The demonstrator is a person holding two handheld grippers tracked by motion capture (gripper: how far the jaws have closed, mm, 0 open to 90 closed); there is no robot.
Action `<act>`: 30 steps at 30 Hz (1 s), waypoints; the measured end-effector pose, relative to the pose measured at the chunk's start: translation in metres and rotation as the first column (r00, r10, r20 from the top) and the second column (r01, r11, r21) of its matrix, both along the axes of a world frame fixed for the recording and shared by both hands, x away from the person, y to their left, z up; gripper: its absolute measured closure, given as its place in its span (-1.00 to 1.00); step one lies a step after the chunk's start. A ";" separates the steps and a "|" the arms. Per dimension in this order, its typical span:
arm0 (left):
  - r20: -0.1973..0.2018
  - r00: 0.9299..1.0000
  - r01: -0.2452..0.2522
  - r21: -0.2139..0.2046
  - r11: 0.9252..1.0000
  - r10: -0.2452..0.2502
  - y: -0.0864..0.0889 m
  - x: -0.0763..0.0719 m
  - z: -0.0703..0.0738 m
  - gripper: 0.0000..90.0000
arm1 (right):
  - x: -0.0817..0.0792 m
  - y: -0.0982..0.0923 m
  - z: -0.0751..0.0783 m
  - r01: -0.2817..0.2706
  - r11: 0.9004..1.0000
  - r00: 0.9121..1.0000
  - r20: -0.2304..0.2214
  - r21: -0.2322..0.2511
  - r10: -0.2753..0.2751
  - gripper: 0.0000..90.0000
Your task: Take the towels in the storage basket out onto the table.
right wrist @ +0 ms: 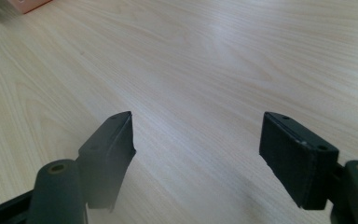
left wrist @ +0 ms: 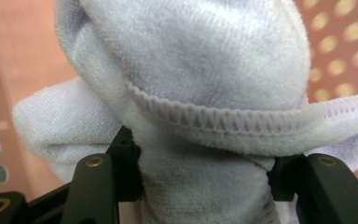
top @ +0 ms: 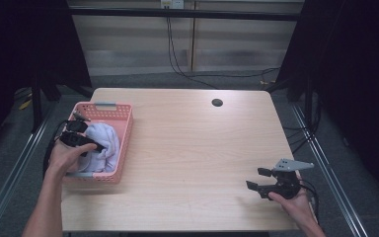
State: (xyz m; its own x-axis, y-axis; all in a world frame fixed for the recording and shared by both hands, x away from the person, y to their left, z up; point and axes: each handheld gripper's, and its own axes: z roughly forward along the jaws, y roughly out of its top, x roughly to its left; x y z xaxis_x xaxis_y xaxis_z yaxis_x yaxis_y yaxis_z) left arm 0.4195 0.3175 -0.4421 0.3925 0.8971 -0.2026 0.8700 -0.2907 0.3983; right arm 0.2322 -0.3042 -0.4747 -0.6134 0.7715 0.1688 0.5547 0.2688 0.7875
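Here, left hand-held gripper around towel.

Light wooden table bearing a pink basket at its left edge

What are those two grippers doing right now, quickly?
Left gripper: in the pink basket, with the white towel bunched between its jaws.
Right gripper: open, holding nothing, over the wooden table.

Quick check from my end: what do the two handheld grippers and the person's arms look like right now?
Both grippers are black, with flat rectangular jaws and brass-coloured screw holes. The right gripper carries a grey three-cornered plate on top; the left gripper trails black cables. The person's forearms are bare, no sleeves or gloves visible.
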 end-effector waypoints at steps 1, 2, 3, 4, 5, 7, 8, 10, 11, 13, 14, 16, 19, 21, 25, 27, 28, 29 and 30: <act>0.011 1.000 0.000 -0.012 1.000 0.000 0.002 -0.001 0.002 -0.03 | 0.000 0.000 0.000 0.000 1.000 1.000 0.000 0.003 0.000 -0.43; 0.014 1.000 -0.012 -0.028 1.000 0.013 0.005 -0.002 0.005 -0.03 | 0.000 0.000 0.000 -0.001 1.000 1.000 0.000 0.005 0.001 -0.43; 0.023 1.000 -0.006 -0.037 0.999 0.007 0.009 -0.003 0.008 -0.02 | 0.000 0.000 0.000 -0.002 1.000 1.000 -0.002 0.001 0.002 -0.43; 0.028 0.999 -0.015 -0.057 0.998 0.016 0.011 -0.005 0.010 -0.02 | 0.000 0.000 0.000 -0.002 1.000 1.000 -0.003 0.001 0.002 -0.43; 0.033 0.999 -0.011 -0.057 0.998 0.013 0.013 -0.006 0.013 -0.02 | 0.000 0.000 0.000 -0.003 1.000 1.000 -0.003 0.002 0.003 -0.43; 0.057 0.998 -0.006 -0.071 0.997 0.010 0.015 -0.009 0.018 -0.02 | -0.001 0.000 0.000 -0.004 1.000 1.000 -0.001 0.003 0.004 -0.45; 0.062 0.998 -0.009 -0.085 0.996 0.015 0.016 -0.010 0.021 -0.02 | -0.001 0.000 0.000 0.000 1.000 1.000 -0.006 0.006 0.000 -0.45; 0.082 0.996 -0.008 -0.102 0.995 0.016 0.019 -0.012 0.028 -0.02 | 0.000 0.000 0.001 0.004 1.000 1.000 -0.006 0.011 -0.004 -0.45; 0.095 0.995 -0.012 -0.110 0.994 0.023 0.020 -0.012 0.030 -0.03 | -0.001 0.000 0.001 0.007 1.000 1.000 -0.002 0.010 -0.007 -0.45; 0.103 0.994 -0.011 -0.128 0.992 0.024 0.022 -0.013 0.037 -0.03 | -0.001 0.000 0.001 0.003 1.000 1.000 0.000 0.010 -0.003 -0.45; 0.112 0.994 -0.006 -0.128 0.992 0.020 0.022 -0.013 0.041 -0.03 | -0.001 0.000 0.001 0.005 1.000 1.000 0.000 0.009 -0.005 -0.45; 0.118 0.992 -0.015 -0.131 0.991 0.031 0.022 -0.013 0.047 -0.03 | -0.001 -0.001 0.001 0.002 1.000 1.000 0.000 0.010 -0.002 -0.45; 0.145 0.989 -0.013 -0.133 0.991 0.032 0.023 -0.013 0.055 -0.03 | -0.001 -0.001 0.001 0.007 1.000 1.000 -0.004 0.009 -0.007 -0.46; 0.159 0.986 -0.024 -0.144 0.989 0.047 0.022 -0.014 0.060 -0.03 | -0.001 -0.001 0.001 0.002 1.000 1.000 0.003 0.006 -0.002 -0.47; 0.178 0.983 -0.007 -0.152 0.988 0.034 0.026 -0.018 0.068 -0.03 | -0.001 -0.002 0.002 0.007 1.000 1.000 0.003 0.005 -0.007 -0.48; 0.177 0.984 -0.002 -0.152 0.988 0.029 0.028 -0.019 0.070 -0.03 | -0.001 -0.002 0.002 0.007 1.000 1.000 0.002 0.009 -0.007 -0.48; 0.183 0.983 -0.004 -0.147 0.989 0.031 0.030 -0.019 0.070 -0.03 | -0.001 -0.002 0.002 0.006 1.000 1.000 0.002 0.007 -0.006 -0.48; 0.181 0.983 -0.008 -0.154 0.988 0.036 0.031 -0.020 0.071 -0.03 | -0.001 -0.001 0.002 0.004 1.000 1.000 0.002 0.007 -0.004 -0.48; 0.183 0.982 -0.013 -0.161 0.987 0.043 0.033 -0.020 0.071 -0.03 | -0.001 -0.002 0.002 0.003 1.000 1.000 0.004 0.007 -0.003 -0.49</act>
